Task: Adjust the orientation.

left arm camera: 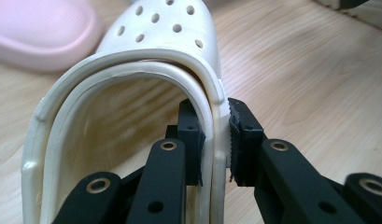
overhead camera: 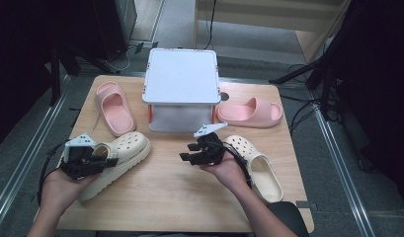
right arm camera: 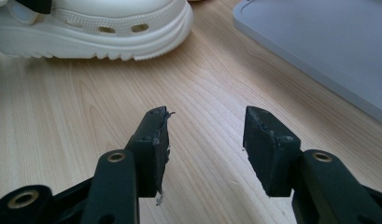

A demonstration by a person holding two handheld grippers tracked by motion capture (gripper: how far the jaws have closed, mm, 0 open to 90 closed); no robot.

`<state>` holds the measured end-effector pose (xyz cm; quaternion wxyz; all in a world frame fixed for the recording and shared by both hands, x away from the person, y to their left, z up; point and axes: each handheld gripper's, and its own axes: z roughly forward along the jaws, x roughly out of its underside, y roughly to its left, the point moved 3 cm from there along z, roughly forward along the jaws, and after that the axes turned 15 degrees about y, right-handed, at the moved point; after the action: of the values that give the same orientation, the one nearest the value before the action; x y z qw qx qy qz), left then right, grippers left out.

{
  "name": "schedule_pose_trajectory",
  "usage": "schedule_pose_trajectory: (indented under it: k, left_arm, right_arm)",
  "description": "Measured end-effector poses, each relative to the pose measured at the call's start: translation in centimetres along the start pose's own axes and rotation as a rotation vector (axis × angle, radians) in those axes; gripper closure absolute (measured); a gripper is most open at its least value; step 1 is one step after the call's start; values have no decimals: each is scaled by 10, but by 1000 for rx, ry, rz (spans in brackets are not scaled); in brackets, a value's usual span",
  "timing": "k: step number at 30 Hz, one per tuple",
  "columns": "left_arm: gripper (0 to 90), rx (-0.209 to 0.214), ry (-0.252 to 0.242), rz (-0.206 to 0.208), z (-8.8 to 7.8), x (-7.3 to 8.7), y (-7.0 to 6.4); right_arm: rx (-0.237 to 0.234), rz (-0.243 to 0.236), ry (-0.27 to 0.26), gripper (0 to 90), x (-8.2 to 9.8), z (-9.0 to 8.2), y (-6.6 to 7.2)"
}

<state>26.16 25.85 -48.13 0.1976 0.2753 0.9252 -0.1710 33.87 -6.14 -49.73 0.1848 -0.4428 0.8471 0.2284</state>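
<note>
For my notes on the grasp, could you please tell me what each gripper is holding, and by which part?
The left gripper pinches the cream clog by the side rim of its heel opening. The right gripper holds nothing; its jaws stand open above the table.

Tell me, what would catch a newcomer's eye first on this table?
Probably the shoes on the wooden table: two pink slides flanking a grey lidded box at the back, and two cream clogs in front. The left gripper pinches the side wall of the left cream clog, while the right gripper hovers open over bare wood beside the other clog.
</note>
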Motion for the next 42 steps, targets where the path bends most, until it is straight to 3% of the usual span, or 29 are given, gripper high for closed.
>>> schedule_pose_trajectory:
  k: [8,19,23,30,34,38,42]
  left_arm:
    - [773,37,19,99,19,-31,-25]
    - [768,69,32,191,46,-59,-54]
    - [767,88,42,219,54,-63,-62]
    - [751,106,101,261,68,-62,-72]
    - [728,111,125,270,73,-60,-74]
    - [673,144,153,262,75,-60,-74]
    - [595,149,137,253,68,-59,-73]
  right_arm:
    - [29,17,-24,511,14,-9,3]
    - [52,67,-56,510,31,-20,5]
    - [64,77,-56,510,36,-22,5]
    - [79,90,-56,510,42,-24,6]
    - [83,87,-57,510,42,-23,8]
    - [69,98,-57,510,41,-21,9]
    - [70,100,-61,511,40,-19,9]
